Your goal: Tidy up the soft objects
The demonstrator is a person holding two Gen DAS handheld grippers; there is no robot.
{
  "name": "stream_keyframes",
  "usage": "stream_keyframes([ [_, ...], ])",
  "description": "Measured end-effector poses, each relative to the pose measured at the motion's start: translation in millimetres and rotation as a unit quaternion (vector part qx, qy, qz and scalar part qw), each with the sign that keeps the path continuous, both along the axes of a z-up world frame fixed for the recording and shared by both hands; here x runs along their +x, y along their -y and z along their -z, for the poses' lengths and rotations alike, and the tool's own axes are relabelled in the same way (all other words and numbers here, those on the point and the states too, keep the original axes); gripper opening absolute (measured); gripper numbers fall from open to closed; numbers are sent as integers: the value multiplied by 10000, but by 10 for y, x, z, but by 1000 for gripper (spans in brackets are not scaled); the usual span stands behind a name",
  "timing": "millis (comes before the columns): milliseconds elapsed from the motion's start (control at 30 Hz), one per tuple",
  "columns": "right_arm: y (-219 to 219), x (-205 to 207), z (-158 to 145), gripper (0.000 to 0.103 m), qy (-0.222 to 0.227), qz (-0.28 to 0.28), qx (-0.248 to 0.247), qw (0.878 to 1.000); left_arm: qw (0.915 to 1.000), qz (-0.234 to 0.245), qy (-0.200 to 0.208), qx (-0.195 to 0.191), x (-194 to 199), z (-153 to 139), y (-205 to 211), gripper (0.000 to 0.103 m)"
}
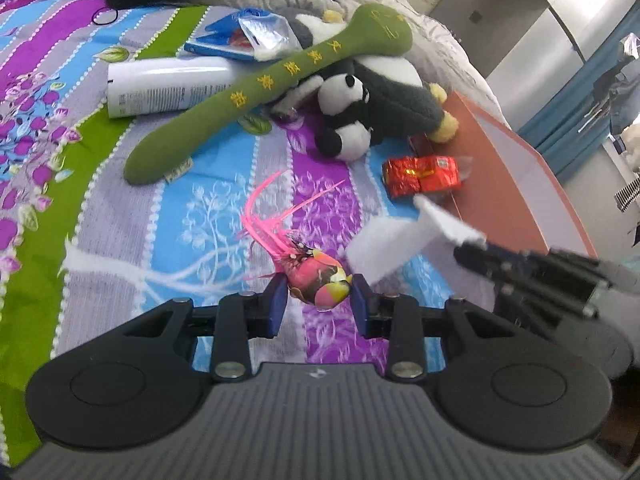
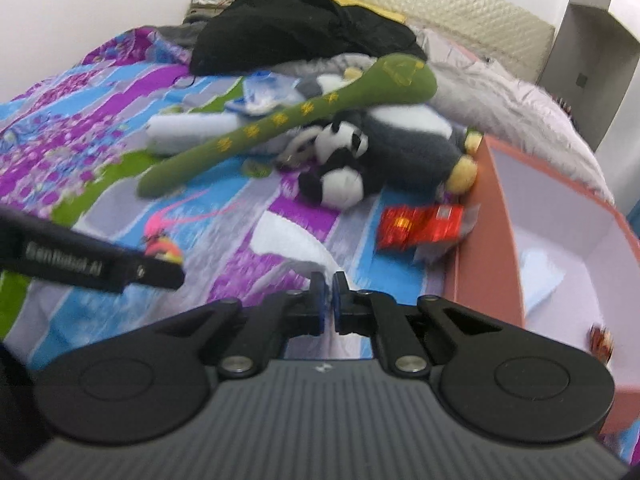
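My left gripper (image 1: 319, 294) is shut on a small pink feathered bird toy (image 1: 316, 274), just above the striped bedspread (image 1: 180, 216). My right gripper (image 2: 329, 284) is shut on a white cloth (image 2: 288, 242), held over the bed; it also shows in the left wrist view (image 1: 384, 242). The left gripper shows as a black arm (image 2: 100, 268) in the right wrist view, with the bird (image 2: 162, 248) at its tip. Farther back lie a long green plush stick (image 1: 256, 92), a panda plush (image 1: 348, 116) and a grey plush (image 1: 396, 100).
An orange box (image 2: 492, 240) with a white inside stands open at the right. A red foil packet (image 1: 420, 176) lies next to it. A white bottle (image 1: 168, 88), a blue packet (image 1: 224, 42), a black garment (image 2: 296, 24) and a grey quilt (image 2: 500, 100) lie behind.
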State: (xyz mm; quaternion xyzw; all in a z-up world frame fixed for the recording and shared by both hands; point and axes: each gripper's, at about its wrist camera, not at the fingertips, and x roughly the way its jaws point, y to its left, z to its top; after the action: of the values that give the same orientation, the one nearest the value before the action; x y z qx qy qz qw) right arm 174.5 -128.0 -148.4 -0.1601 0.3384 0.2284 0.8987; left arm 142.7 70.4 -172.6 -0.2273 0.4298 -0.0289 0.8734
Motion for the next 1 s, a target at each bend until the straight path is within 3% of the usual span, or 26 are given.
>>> stream_keyframes([
  [333, 172, -421, 182, 13, -635, 46, 389, 9972, 9995, 240, -154, 141, -231, -45, 97, 40],
  [400, 218, -450, 199, 29, -767, 140, 547, 9955, 9994, 295, -143, 147, -273, -46, 124, 40],
  [467, 274, -493, 207, 60, -865, 222, 779, 9930, 9991, 355, -144, 178, -313, -37, 152, 40],
  [500, 289, -515, 210, 64, -877, 267, 851, 9921, 9990, 370, -150, 184, -328, -34, 160, 40],
  [767, 341, -438, 281, 66, -830, 561, 1443, 9844, 9987, 408, -213, 222, -386, -25, 116, 40],
  [1000, 292, -269, 569, 66, -982, 777, 1134, 9856, 9978, 416, -312, 408, -399, 34, 88, 40],
])
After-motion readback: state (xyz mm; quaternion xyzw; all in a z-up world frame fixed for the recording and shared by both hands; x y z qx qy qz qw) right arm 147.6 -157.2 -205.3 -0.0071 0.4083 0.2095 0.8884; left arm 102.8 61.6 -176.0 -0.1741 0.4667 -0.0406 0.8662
